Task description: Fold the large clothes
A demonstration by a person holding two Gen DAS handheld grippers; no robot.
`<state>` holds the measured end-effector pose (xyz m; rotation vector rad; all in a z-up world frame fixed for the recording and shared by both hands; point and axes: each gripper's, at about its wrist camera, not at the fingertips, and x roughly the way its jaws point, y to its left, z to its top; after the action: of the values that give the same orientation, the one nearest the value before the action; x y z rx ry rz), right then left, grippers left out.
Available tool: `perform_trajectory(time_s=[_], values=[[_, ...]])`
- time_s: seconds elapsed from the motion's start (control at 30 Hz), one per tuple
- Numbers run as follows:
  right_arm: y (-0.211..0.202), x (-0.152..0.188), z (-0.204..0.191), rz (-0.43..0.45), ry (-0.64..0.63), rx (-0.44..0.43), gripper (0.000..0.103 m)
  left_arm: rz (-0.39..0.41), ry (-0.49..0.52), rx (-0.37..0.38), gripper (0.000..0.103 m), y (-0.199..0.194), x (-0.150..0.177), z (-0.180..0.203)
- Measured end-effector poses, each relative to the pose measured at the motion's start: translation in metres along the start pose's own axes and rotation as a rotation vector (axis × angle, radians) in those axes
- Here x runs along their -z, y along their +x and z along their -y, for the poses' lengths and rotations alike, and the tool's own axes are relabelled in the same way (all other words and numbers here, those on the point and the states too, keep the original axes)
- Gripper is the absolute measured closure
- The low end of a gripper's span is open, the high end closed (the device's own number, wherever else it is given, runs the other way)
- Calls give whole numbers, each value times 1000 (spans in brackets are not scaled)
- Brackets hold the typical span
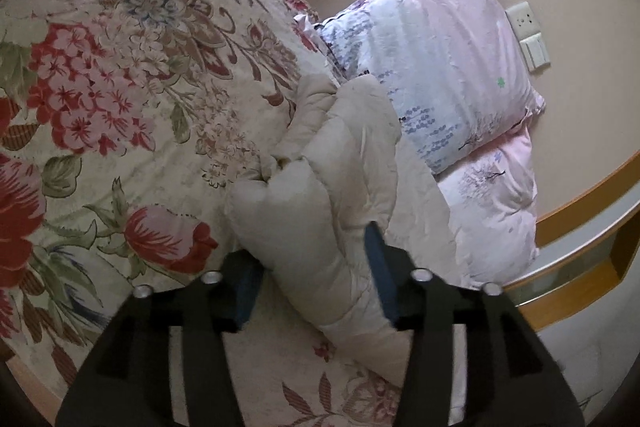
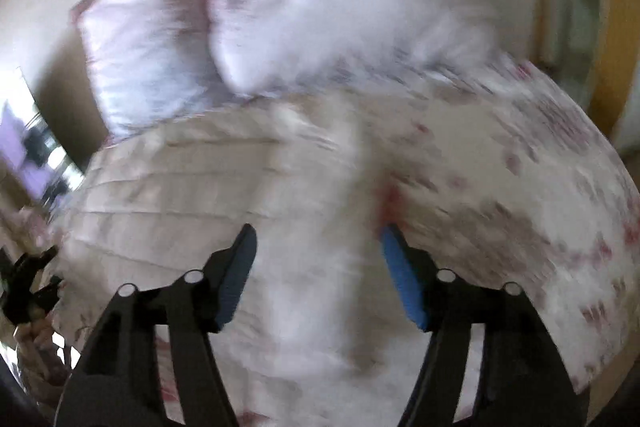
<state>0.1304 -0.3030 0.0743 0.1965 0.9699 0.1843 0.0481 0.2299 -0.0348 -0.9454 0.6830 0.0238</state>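
On the bed point(image 1: 104, 187), spread with a flowered cover, the cream padded garment point(image 1: 340, 163) lies with a bunched fold heaped near the two pink pillows point(image 1: 452, 67). A roll of that padding sits between the blue pads of the left hand-held gripper point(image 1: 316, 287), whose jaws stand apart; whether the pads still press on it is not clear. The right hand-held gripper point(image 2: 320, 275) hangs open above the quilted panel point(image 2: 192, 187) with nothing clamped, its view smeared by motion.

The step in hand looks like letting go of a fold just laid. To do it well, each hand should draw straight back along its fingers so the pads do not drag the puffy cloth, then press the ridge flat before taking the next edge. Both hand-held grippers point downward at the bed, the right one more steeply.
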Motion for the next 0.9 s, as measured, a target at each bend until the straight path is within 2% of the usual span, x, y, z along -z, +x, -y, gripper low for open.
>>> perform_trajectory(time_s=[0.07,0.17,0.27,0.43,0.77,0.9], values=[[7,-3,-34,7,-92,-32,43,7,16,-10,42,1,3,1],[29,-3,-86,5,-216,-39,45,2,36,-14,41,4,8,4],[50,-5,-119,-3,-267,-32,45,-5,49,-20,40,6,11,5],[68,-5,-135,4,-295,22,45,1,58,-16,38,5,13,4],[77,-4,-144,11,-294,32,45,8,58,-15,37,9,13,3],[93,-1,-146,-27,-306,55,45,7,70,-21,37,13,12,6]])
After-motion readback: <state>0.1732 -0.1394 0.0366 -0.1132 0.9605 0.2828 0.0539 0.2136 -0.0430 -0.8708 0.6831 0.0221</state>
